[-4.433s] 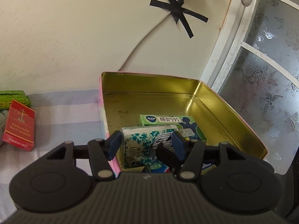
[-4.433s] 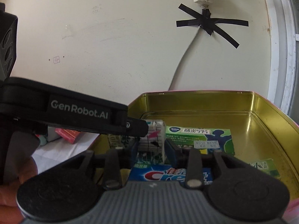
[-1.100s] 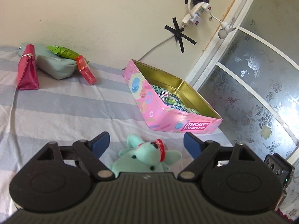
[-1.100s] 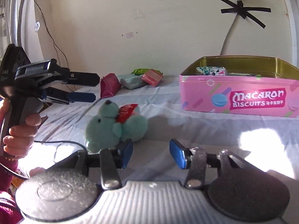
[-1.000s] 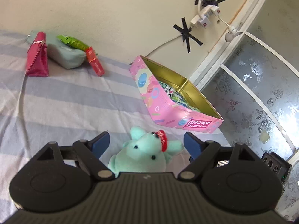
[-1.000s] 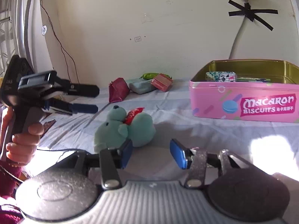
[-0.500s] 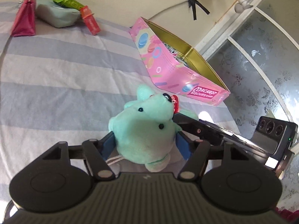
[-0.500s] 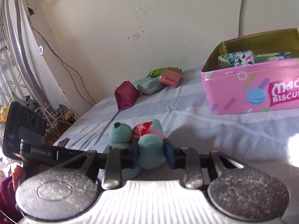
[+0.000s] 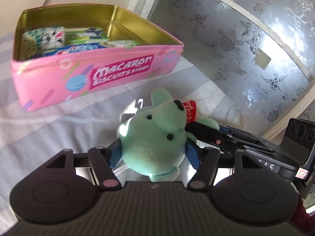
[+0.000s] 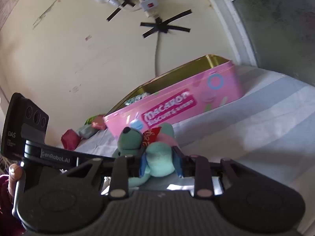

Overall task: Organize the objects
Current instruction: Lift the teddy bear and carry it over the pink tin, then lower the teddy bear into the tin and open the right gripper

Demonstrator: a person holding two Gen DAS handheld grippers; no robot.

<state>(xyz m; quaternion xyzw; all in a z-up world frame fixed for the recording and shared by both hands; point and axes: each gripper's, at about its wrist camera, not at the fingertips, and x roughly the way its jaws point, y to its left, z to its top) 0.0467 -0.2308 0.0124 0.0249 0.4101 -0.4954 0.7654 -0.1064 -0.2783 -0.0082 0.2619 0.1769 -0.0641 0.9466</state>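
Note:
A mint-green plush toy (image 9: 153, 137) with a red scarf is held by both grippers over the striped sheet. My left gripper (image 9: 153, 154) is shut on its head, blue pads pressing both sides. My right gripper (image 10: 159, 164) is shut on its body. In the left wrist view the right gripper's black fingers (image 9: 206, 131) come in from the right. The open pink biscuit tin (image 9: 98, 74) stands just beyond the toy, also seen as the tin (image 10: 177, 106) in the right wrist view. It holds a patterned tissue pack (image 9: 49, 37), a green box (image 9: 88, 33) and a blue box (image 9: 74, 48).
A frosted glass door (image 9: 256, 49) runs along the right of the bed. A red pouch (image 10: 69, 139), a grey pouch (image 10: 86, 131) and a red packet (image 10: 98, 124) lie by the wall left of the tin. A power strip (image 10: 149, 4) hangs on the wall above.
Both grippers were open beside the toy on the sheet a second ago; each has since shut on it. Both have swung with it towards the tin, which now looms closer.

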